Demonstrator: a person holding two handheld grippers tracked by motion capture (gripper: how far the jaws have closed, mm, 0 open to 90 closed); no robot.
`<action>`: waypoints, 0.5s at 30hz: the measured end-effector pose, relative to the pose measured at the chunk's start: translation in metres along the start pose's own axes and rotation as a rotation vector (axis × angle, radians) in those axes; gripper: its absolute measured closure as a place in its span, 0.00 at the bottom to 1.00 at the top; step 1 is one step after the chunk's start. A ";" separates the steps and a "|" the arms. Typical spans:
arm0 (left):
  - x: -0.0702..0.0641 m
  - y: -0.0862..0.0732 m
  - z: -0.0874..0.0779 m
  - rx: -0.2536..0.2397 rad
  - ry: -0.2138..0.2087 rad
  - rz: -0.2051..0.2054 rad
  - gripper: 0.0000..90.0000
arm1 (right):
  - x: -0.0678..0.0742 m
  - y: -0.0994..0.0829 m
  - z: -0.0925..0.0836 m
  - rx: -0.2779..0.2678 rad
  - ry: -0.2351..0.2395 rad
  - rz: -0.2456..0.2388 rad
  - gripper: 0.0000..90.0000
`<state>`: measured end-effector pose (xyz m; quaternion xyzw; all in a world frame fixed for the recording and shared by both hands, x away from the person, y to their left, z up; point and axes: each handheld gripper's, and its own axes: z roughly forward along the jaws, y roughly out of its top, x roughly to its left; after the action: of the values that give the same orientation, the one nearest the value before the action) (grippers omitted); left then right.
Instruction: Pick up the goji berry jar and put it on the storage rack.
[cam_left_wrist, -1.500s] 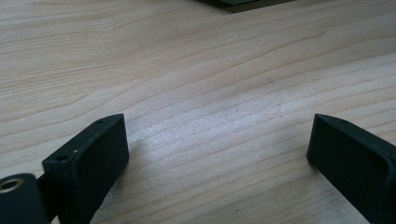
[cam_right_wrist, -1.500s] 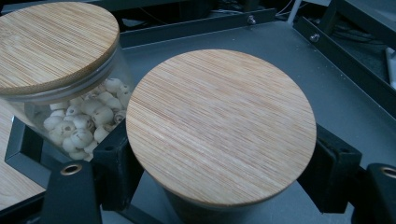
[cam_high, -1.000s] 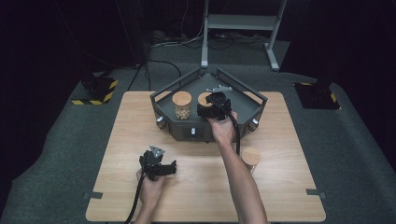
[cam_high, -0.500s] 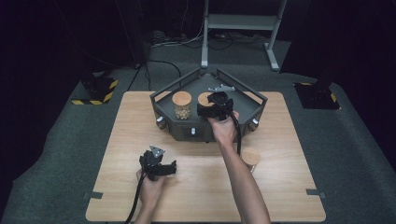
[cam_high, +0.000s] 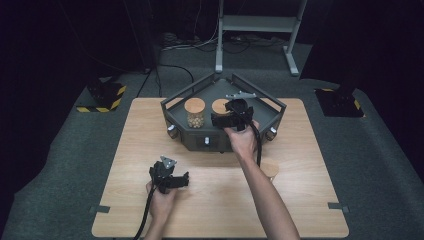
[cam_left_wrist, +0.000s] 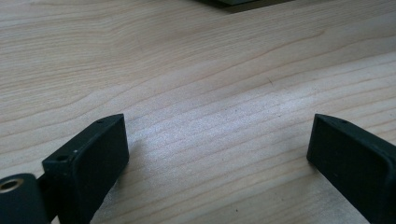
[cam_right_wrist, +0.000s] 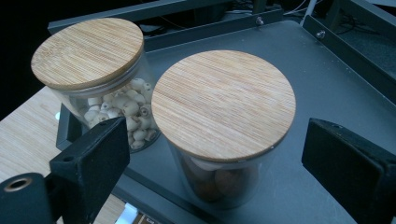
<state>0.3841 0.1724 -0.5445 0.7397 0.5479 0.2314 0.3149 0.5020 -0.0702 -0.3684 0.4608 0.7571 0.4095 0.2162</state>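
Since the earlier frames, the jaws of the right tool (cam_high: 218, 119) have just been opening, and they are now being held released on either side of the glass jar with the round bamboo lid (cam_right_wrist: 223, 104), without the pads pressing on it. Little else is being seen to shift: the person's right hand (cam_high: 242, 140) is staying over the dark grey angular metal tray (cam_high: 273, 116), and the left tool (cam_high: 170, 176) is staying low over the light wooden counter (cam_high: 310, 150).

In the right gripper view, the lidded jar is being shown standing upright on the grey floor of the tray, between the two black jaws, with brown rounded pieces dimly visible through the glass. Just beside it, a second clear glass jar of pale beads (cam_right_wrist: 122, 109), also capped with a bamboo lid, is standing upright at the tray's edge; whether the two jars are touching cannot be told. In the high view, both jars are being seen side by side in the tray at the far middle of the counter.

In the left gripper view, the left tool is being held released, its jaws spread wide over bare wood with nothing between them. A further bamboo-topped jar (cam_high: 270, 169) is being partly hidden behind the right forearm on the counter.
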 end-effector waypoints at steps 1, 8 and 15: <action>0.000 0.000 0.000 0.000 0.000 -0.001 0.06 | -0.001 0.000 -0.002 0.003 0.003 0.011 0.08; 0.000 0.000 0.000 0.000 -0.001 0.000 0.06 | -0.002 -0.001 -0.008 0.014 0.022 0.013 0.07; 0.000 0.000 0.000 -0.001 0.000 0.000 0.06 | -0.005 -0.002 -0.012 0.013 0.032 0.025 0.07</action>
<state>0.3841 0.1724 -0.5446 0.7394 0.5478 0.2316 0.3154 0.4948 -0.0800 -0.3634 0.4650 0.7575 0.4143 0.1961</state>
